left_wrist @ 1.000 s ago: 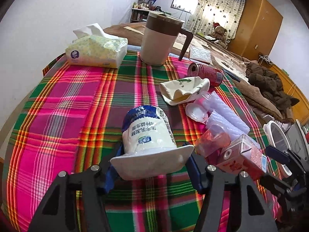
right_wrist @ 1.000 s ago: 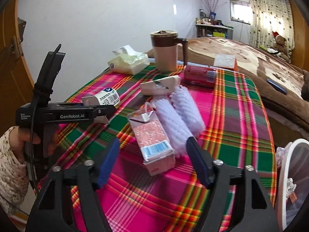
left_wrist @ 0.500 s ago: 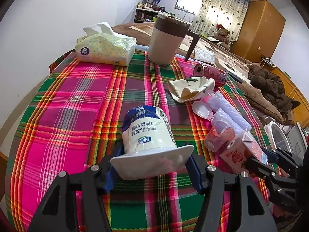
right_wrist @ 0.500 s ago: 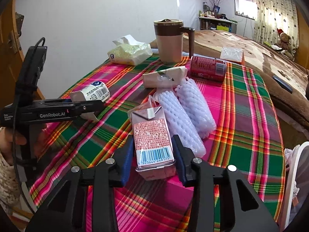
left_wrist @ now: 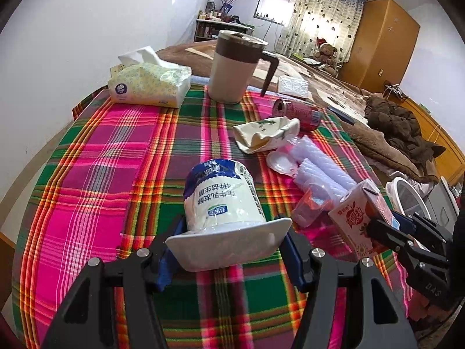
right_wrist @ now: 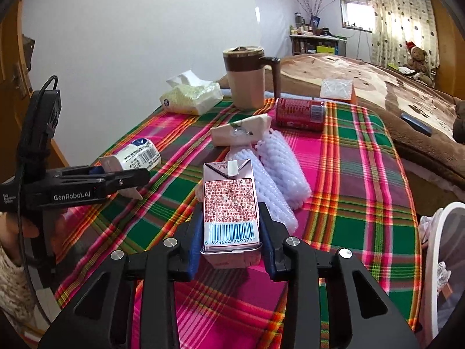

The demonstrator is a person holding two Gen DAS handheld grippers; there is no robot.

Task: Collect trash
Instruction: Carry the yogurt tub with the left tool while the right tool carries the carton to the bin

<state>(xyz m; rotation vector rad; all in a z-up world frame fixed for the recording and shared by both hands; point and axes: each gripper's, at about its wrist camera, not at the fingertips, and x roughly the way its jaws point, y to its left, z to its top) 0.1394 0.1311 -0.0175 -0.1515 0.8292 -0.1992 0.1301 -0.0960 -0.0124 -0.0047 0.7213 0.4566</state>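
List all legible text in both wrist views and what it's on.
"GenRobot.AI": side of the left gripper.
"6 923644 249175" and "SIG": pink drink carton held by the right gripper.
Carton's red fine print: too small.
Yogurt cup: Chinese label upside down, not reliably readable.
Red can: blurred.

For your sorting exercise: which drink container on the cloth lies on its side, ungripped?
The red can, beside the upright mug; the yogurt cup and carton are held.

the worktop (right_wrist: 363, 157) wore a woven plaid cloth, matt. the yogurt cup (left_wrist: 222, 200) was glossy plastic, its film wrinkled. the drink carton (right_wrist: 231, 203) was smooth coated paper with a sheen. the foam sleeves (right_wrist: 279, 163) looked netted and rough. the can (right_wrist: 300, 114) was shiny metal. the tissue pack (left_wrist: 149, 83) had a crinkly plastic wrap.
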